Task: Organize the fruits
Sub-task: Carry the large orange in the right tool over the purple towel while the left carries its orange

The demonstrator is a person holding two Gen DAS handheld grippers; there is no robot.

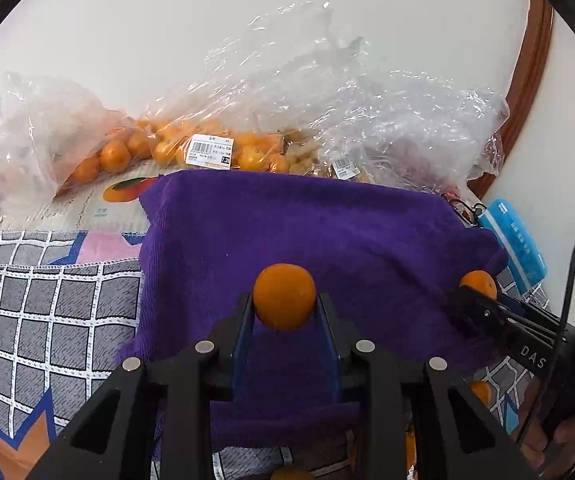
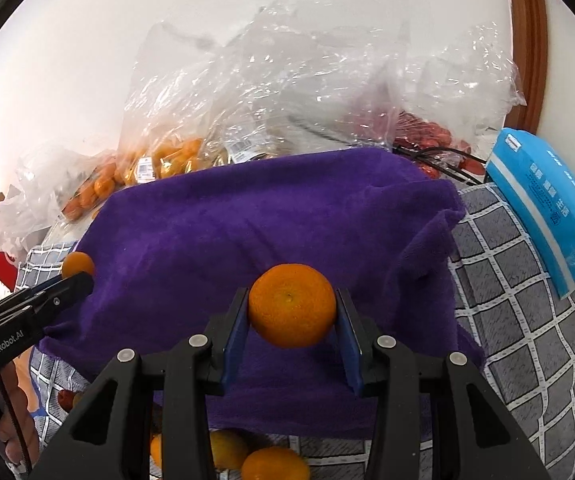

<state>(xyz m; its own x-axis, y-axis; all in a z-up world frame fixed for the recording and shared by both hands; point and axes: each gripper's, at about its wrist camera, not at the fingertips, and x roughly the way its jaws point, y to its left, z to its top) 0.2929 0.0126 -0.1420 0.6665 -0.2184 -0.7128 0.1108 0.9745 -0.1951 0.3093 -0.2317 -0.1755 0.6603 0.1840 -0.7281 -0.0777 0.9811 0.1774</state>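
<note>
A small mandarin (image 1: pixel 284 296) is clamped between the blue pads of the left gripper (image 1: pixel 285 308), and a larger, dimpled mandarin (image 2: pixel 291 305) is pinched the same way in the right gripper (image 2: pixel 292 312); both claws are closed only to the width of the fruit. Both fruits are held above the purple towel (image 1: pixel 327 232), well short of the plastic bags of oranges (image 1: pixel 191 148) at the back. The step in hand is judged to be setting the two mandarins on the towel. Each fruit should be lowered until the cloth is touched before the pads are eased apart, so that rolling is limited. They should be kept apart, and away from the towel's front edge, below which loose mandarins (image 2: pixel 275 464) are seen on the checked cloth (image 2: pixel 527 320).
</note>
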